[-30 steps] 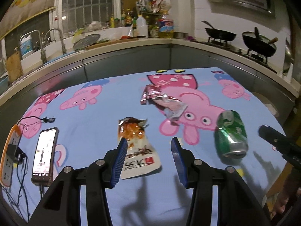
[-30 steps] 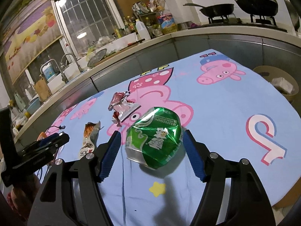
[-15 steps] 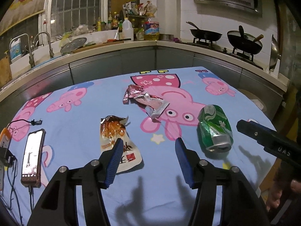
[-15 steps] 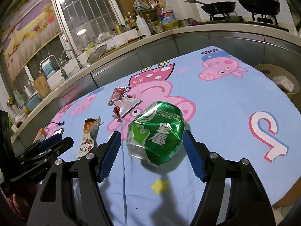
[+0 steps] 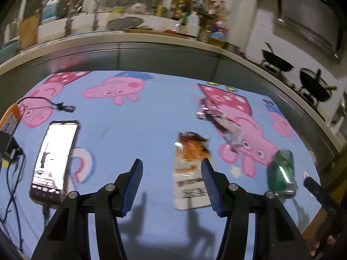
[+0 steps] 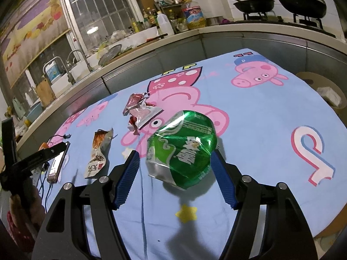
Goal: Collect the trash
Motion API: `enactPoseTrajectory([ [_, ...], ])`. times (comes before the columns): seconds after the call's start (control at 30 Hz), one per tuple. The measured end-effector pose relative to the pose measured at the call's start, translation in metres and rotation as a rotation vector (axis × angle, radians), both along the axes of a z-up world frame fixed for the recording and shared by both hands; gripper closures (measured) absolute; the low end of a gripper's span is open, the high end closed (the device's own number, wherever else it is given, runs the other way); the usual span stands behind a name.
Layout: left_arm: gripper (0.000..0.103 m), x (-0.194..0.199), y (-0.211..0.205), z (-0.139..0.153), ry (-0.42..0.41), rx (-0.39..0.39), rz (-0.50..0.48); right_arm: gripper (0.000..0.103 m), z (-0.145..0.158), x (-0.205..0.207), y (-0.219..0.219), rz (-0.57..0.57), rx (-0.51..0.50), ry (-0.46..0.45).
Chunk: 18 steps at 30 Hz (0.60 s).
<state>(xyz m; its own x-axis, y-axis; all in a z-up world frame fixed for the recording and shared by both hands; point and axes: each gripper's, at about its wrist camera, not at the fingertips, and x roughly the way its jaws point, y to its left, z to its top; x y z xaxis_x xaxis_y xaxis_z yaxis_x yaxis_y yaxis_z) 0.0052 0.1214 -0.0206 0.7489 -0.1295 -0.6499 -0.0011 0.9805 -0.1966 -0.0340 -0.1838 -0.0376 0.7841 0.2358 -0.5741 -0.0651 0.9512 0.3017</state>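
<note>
A crushed green can (image 6: 182,147) lies on the blue cartoon-pig tablecloth (image 6: 260,112), between the fingers of my open right gripper (image 6: 174,159); it also shows in the left wrist view (image 5: 282,173). An orange-and-white snack packet (image 5: 189,169) lies flat, just ahead and right of my open, empty left gripper (image 5: 172,169), its right finger overlapping the packet's edge; the packet shows in the right wrist view (image 6: 98,151) too. A crumpled red-and-silver wrapper (image 5: 219,121) lies farther back, also in the right wrist view (image 6: 141,112).
A phone (image 5: 54,158) with a lit screen lies at the left, cabled to a power strip (image 5: 8,125). A round basket (image 6: 325,91) stands beyond the table's right edge. A kitchen counter with sink (image 5: 82,21) and woks (image 5: 314,86) runs behind.
My left gripper has swung left: the snack packet and can shifted to the right in its view and the phone came closer. The right gripper stays around the can, slightly nearer.
</note>
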Motion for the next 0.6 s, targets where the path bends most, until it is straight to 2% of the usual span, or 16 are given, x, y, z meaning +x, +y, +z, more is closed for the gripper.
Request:
enactPoseTrajectory([
  [0.17, 0.048, 0.016, 0.008, 0.002, 0.001, 0.003, -0.02, 0.036, 0.016, 0.026, 0.013, 0.079, -0.023, -0.007],
  [0.27, 0.047, 0.047, 0.004, 0.004, 0.037, -0.036, -0.104, 0.035, 0.028, 0.06, 0.032, 0.175, -0.08, 0.016],
  [0.33, 0.046, 0.077, -0.003, 0.006, 0.08, -0.084, -0.176, 0.031, 0.032, 0.088, 0.046, 0.251, -0.105, 0.064],
  [0.37, 0.042, 0.09, -0.007, 0.007, 0.094, -0.098, -0.195, 0.029, 0.032, 0.109, 0.056, 0.291, -0.115, 0.117],
  [0.4, 0.036, 0.108, -0.012, 0.008, 0.111, -0.113, -0.224, 0.029, 0.03, 0.124, 0.063, 0.323, -0.12, 0.151],
  [0.43, 0.025, 0.124, -0.016, 0.009, 0.123, -0.122, -0.242, 0.027, 0.029, 0.138, 0.071, 0.356, -0.127, 0.179],
  [0.6, 0.024, 0.199, -0.029, -0.002, 0.225, -0.207, -0.284, 0.023, 0.011, 0.201, 0.109, 0.437, -0.29, 0.281],
])
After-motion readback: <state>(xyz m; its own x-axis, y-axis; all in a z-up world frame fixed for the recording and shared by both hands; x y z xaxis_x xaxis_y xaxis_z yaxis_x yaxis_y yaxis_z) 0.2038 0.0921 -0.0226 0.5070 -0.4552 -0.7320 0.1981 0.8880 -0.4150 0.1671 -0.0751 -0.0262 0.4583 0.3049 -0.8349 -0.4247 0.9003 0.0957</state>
